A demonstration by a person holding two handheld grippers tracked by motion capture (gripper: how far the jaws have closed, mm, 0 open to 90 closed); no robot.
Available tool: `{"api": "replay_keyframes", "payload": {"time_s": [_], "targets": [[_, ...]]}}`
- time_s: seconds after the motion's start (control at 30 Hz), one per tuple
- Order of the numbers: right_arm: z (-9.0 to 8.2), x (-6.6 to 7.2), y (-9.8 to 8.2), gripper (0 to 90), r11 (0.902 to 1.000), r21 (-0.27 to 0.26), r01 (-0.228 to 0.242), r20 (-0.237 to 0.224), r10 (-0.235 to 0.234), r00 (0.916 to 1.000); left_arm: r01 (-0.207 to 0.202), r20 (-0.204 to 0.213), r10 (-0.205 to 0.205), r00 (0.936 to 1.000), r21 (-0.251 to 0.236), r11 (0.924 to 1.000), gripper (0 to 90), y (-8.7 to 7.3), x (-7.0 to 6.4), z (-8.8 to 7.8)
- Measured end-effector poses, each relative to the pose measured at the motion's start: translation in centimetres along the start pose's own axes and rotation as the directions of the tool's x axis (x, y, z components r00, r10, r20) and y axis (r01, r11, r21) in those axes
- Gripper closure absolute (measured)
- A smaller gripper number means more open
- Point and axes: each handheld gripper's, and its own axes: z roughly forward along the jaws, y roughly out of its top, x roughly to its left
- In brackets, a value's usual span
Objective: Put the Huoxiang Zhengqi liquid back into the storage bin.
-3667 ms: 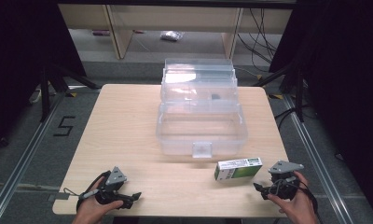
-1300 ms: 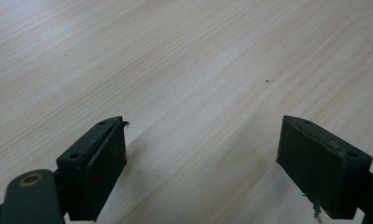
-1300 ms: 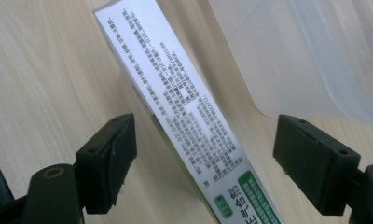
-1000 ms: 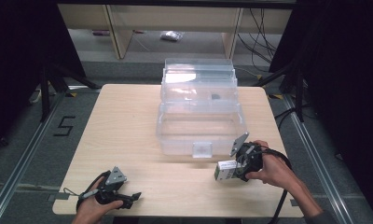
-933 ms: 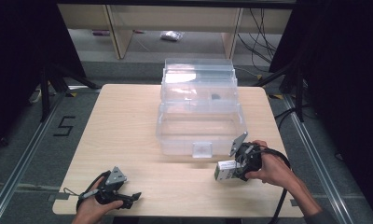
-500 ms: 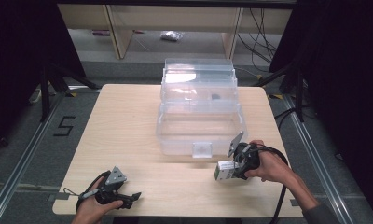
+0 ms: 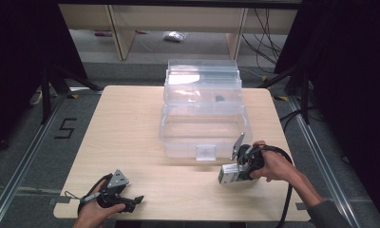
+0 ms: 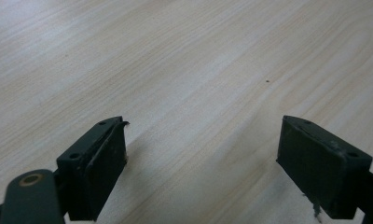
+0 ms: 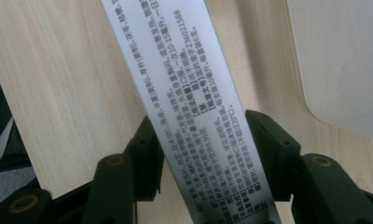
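Right tongs have just been closing around the white carton; left tongs gape. Squeeze squarely before lifting.

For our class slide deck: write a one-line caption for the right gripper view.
Right gripper closing its jaws around a small printed carton on the wooden table.

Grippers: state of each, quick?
Left gripper: open, nothing between its jaws.
Right gripper: jaws have just been closing, pads pressing on the small box.

The small box runs off the top and bottom edges of the right gripper view, its near end hidden behind the right gripper.
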Motion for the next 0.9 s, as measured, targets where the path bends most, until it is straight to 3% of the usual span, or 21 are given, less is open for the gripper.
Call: {"api": "replay_keyframes", "payload": {"time_s": [0.3, 0.33, 0.4, 0.43, 0.67, 0.7, 0.9], "targets": [[-0.1, -0.1, 0.9, 61.8, 0.9931, 0.059, 0.101, -0.023, -0.100, 0.9947, 0.002, 0.001, -0.002, 1.0000, -0.001, 1.0000, 15.0, 0.0, 0.0, 0.0], [-0.2, 0.2, 1.0, 62.5, 0.9938, 0.081, 0.077, -0.015, -0.076, 0.9970, 0.004, 0.001, -0.004, 1.0000, -0.003, 1.0000, 15.0, 0.0, 0.0, 0.0], [-0.2, 0.1, 1.1, 63.1, 0.9920, 0.084, 0.094, -0.023, -0.093, 0.9954, 0.004, 0.001, -0.004, 1.0000, -0.003, 1.0000, 15.1, 0.0, 0.0, 0.0], [-0.2, 0.1, 1.4, 63.9, 0.9883, 0.091, 0.123, -0.021, -0.121, 0.9924, 0.005, 0.001, -0.005, 1.0000, -0.005, 1.0000, 15.0, 0.0, 0.0, 0.0], [-0.2, 0.2, 1.4, 64.5, 0.9905, 0.091, 0.103, -0.010, -0.103, 0.9946, 0.005, 0.001, -0.005, 1.0000, -0.005, 1.0000, 15.0, 0.0, 0.0, 0.0], [-0.4, 0.3, 1.3, 64.5, 0.9930, 0.091, 0.075, -0.011, -0.075, 0.9971, 0.012, 0.006, -0.012, 0.9999, -0.010, 0.9999, 15.0, 0.0, 0.0, 0.0], [-1.6, 0.2, 1.1, 64.5, 0.9933, 0.077, 0.086, -0.006, -0.086, 0.9963, 0.003, 0.007, -0.003, 1.0000, -0.001, 1.0000, 15.0, 0.0, 0.0, 0.0]]}}
